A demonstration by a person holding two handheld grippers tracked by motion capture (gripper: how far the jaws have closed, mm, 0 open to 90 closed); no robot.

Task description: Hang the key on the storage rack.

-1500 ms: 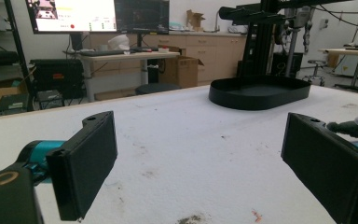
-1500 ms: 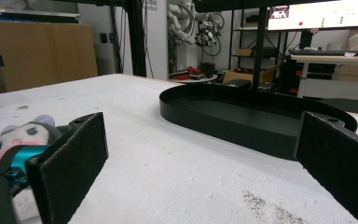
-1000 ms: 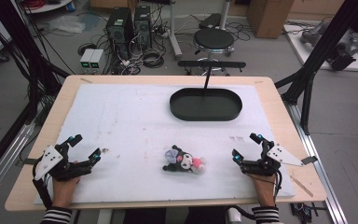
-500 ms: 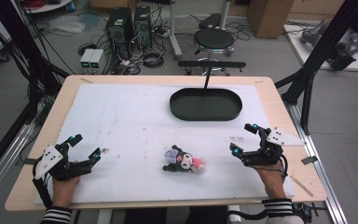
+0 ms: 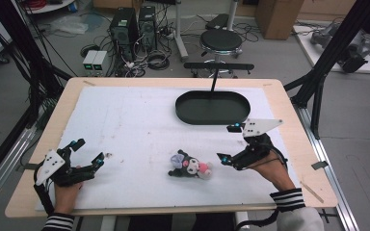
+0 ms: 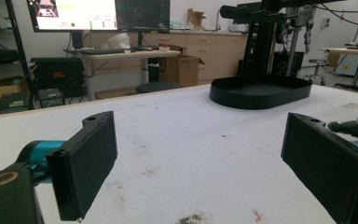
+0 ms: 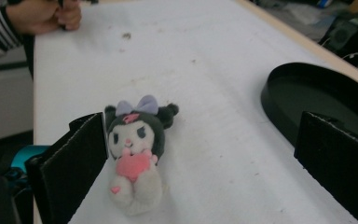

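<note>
High view shows the right gripper [image 5: 230, 143] has swung in from the table edge, jaws wide, now just right of the small black-and-white plush doll with a pink heart [image 5: 190, 166], lying on the white table cover [image 5: 125, 125]: likely a pickup approach. Left gripper [image 5: 87, 153] stays wide and idle. Right gripper view adds the doll's [image 7: 134, 154] purple bow, beside 1 jaw, and the black oval tray [image 7: 317, 100] beyond.
</note>
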